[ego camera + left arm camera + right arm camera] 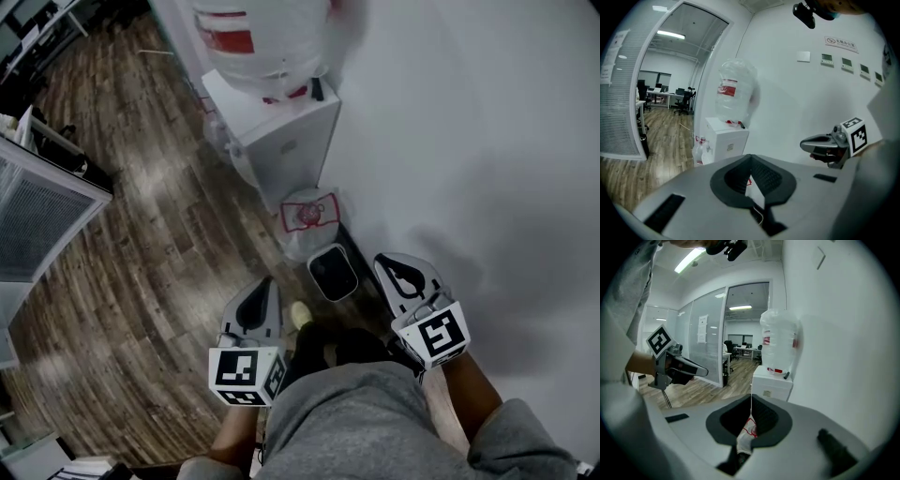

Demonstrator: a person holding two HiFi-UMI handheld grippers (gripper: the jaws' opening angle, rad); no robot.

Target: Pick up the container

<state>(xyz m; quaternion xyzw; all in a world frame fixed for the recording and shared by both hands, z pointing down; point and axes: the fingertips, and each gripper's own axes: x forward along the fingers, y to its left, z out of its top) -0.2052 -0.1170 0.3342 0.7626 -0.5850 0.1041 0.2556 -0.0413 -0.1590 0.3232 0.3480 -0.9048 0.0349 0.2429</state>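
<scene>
Presently, the head view places the container [333, 272], judged to be the small open-topped bin with the dark inside, on the floor [141, 234] hard against the wall [487, 141]. A bagged item [309, 214] with red print stands just beside it, between it and the water dispenser [281, 131]. The left gripper [262, 291] and the right gripper [386, 264] hang to either side of the container, apart from it, both clenched and holding nothing. Hazard: with jaws together neither gripper can take the rim. Contact in this condition would shove the container along the wall or tip it.

Left gripper view: the jaws meet at the tip with nothing between them. The container is hidden behind the gripper body; only the dispenser and the bagged item beside it show. Hazard: an approach from this side would be blind, and the bagged item could be struck or taken in error.

Right gripper view: the jaws are likewise closed along a thin seam and empty. The bagged item shows through the gap below them, on the floor beyond. The wall runs close on this gripper's outer side. Hazard: there is little room to spread a jaw on the wall side, so a grip may catch one thin edge only and slip on lifting.
</scene>
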